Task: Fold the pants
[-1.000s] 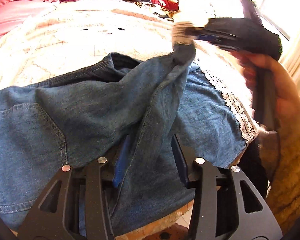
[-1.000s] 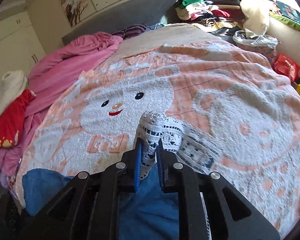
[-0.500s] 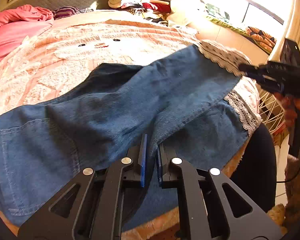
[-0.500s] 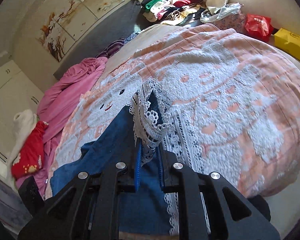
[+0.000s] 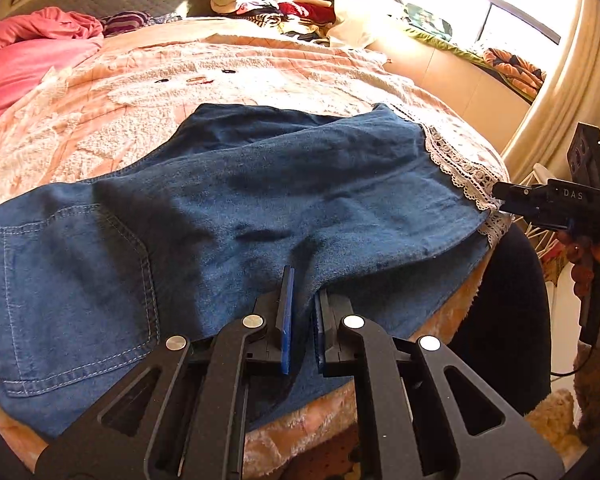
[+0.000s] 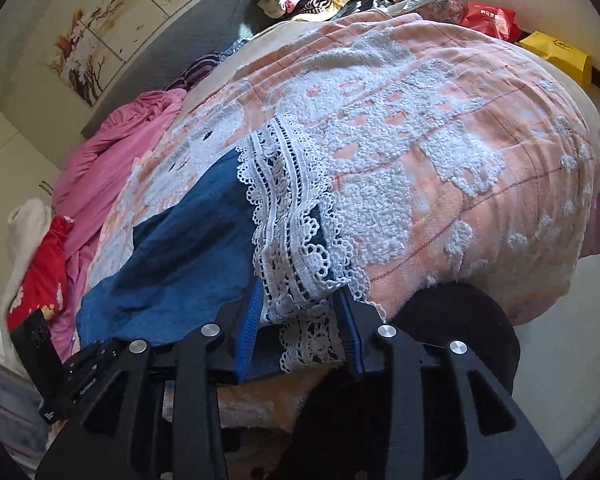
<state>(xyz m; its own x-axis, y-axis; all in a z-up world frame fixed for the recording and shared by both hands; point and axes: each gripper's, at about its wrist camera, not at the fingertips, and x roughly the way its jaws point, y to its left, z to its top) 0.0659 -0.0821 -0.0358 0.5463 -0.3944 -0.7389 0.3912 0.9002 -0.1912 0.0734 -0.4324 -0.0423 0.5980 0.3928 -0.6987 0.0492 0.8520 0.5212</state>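
Peach blanket (image 5: 284, 76) under jeans (image 5: 260, 192); "DAS"-marked right gripper (image 6: 300, 316) released, left gripper (image 5: 301, 312) pinching denim.

Pants (image 5: 260, 200): dark blue denim, pale stitching, white lace hem (image 6: 296, 216). Blanket (image 6: 440, 128): peach, white terry figures. Bedding (image 5: 28, 52): pink. Gripper pads (image 5: 286, 316): blue. A red item (image 6: 40, 276), possibly flower-printed, is seen blurred.

Left wrist view is lit hard by sun through the window (image 5: 496, 4), top right, which is blown out to near white with glare spilling over the curtain (image 5: 572, 80). The jeans (image 5: 260, 200) show soft dark shadows in their folds. Right wrist view is flatter and cooler, maybe slightly soft at far left. Both have heavy fisheye bending and black vignetted corners.
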